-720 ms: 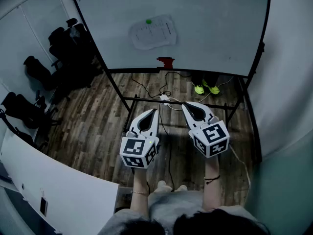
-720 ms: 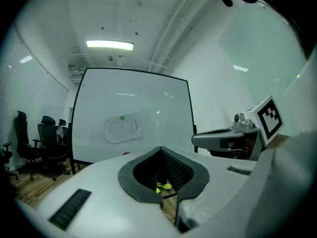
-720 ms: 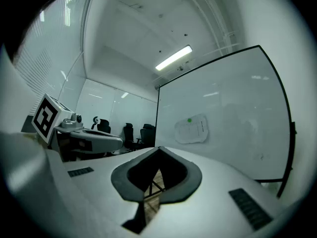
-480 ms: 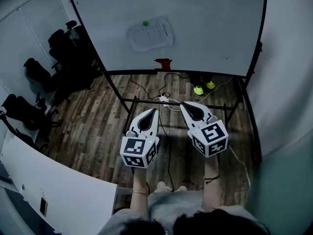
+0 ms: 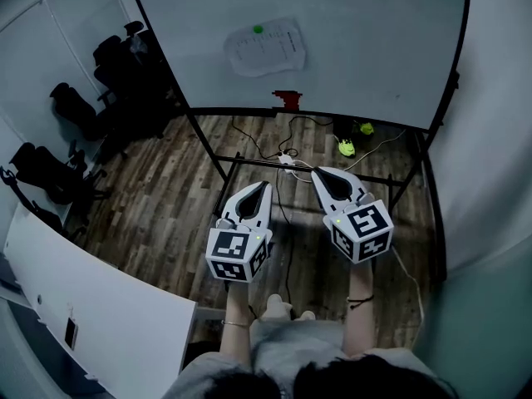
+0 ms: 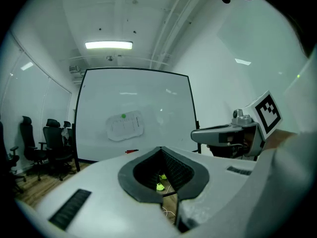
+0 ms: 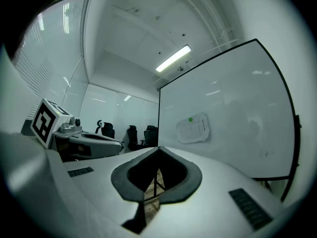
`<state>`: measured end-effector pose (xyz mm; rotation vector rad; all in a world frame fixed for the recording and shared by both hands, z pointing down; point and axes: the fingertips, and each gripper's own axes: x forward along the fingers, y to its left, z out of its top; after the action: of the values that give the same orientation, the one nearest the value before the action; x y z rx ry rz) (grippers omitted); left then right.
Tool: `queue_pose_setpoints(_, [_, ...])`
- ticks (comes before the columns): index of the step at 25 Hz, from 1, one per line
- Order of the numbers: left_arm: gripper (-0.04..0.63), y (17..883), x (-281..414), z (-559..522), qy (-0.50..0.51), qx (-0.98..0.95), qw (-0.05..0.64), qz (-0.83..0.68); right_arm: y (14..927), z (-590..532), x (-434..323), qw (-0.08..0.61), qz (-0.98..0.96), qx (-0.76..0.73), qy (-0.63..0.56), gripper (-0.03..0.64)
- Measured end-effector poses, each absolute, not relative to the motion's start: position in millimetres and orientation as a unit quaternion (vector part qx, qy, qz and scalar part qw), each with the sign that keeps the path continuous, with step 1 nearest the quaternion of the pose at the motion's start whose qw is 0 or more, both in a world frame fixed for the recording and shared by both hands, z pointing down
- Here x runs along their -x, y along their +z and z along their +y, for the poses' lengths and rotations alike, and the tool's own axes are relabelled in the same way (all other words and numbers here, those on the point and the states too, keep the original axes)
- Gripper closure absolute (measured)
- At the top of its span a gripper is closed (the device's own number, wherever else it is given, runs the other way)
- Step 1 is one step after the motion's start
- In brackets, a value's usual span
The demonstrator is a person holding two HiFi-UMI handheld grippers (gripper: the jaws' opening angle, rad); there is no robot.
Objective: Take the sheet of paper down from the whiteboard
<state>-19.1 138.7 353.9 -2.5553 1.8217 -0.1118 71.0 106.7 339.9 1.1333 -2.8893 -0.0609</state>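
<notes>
A white sheet of paper [image 5: 266,50] hangs on the whiteboard [image 5: 366,48], pinned by a green magnet [image 5: 258,30] at its top. The paper [image 6: 125,126] also shows in the left gripper view and the paper [image 7: 193,128] in the right gripper view, far ahead. My left gripper [image 5: 263,188] and right gripper [image 5: 319,175] are held side by side, level, well short of the board. Both are shut with nothing between the jaws.
A red object [image 5: 287,99] lies on the whiteboard's tray. The board stands on a black frame [image 5: 249,160] over a wood floor with cables and a power strip [image 5: 287,160]. Black office chairs [image 5: 125,81] stand left. A white table [image 5: 91,306] is at lower left.
The view has shifted slightly: the whiteboard and paper sit a little further right in the frame. Both grippers keep their places, still shut.
</notes>
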Motion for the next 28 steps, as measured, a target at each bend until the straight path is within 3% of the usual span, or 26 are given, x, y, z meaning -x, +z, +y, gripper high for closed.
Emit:
queue_pose_setpoints(18, [0.591, 347, 46, 23, -0.022, 0.824, 0.009, 0.567, 336, -3, -42, 0.020, -0.928, -0.370, -0.034, 0.617])
queue_pose_setpoints(28, [0.591, 353, 112, -53, -0.026, 0.816, -0.011, 0.578, 342, -85, 8, 0.024, -0.926, -0.376, -0.015, 0.617])
